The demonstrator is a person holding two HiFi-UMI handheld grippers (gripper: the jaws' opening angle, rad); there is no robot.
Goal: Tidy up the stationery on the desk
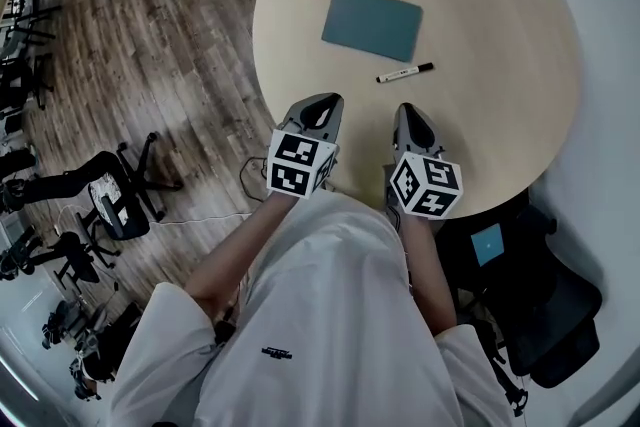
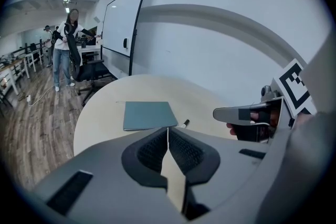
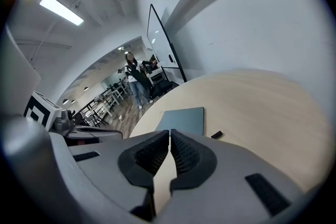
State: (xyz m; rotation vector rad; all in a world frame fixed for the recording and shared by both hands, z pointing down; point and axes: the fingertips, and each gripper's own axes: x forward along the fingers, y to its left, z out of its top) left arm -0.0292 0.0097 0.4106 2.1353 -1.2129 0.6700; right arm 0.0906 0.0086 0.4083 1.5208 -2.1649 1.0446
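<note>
A dark wood-plank floor (image 1: 150,45) spreads out to the left, and on it stands the round, pale wooden bench (image 1: 500,35) that carries the stationery, close to a white wall. The left gripper view shows a tall whiteboard in a black frame (image 2: 123,29) upright beyond the bench's far side, with a black swivel office chair (image 2: 92,71) just in front of it and a person (image 2: 65,50) standing farther back among rows of desks. A closed, flat teal-grey notebook (image 1: 372,23) lies near the middle of the bench, turned a little askew to the near edge. The left gripper, grey with a black-and-white marker cube (image 1: 325,101), and the matching right gripper (image 1: 408,111) hang side by side over the near edge of the bench, apart from each other, both pointing towards the notebook and well short of it. In each gripper's own view the ribbed black fingers (image 2: 152,149) are pressed together along a thin seam with nothing between them, so both grippers are closed and empty. A slim white marker pen with black ends (image 1: 405,72) lies on the bench just beside the notebook's near right corner, not touching it, between the notebook and the right gripper.
</note>
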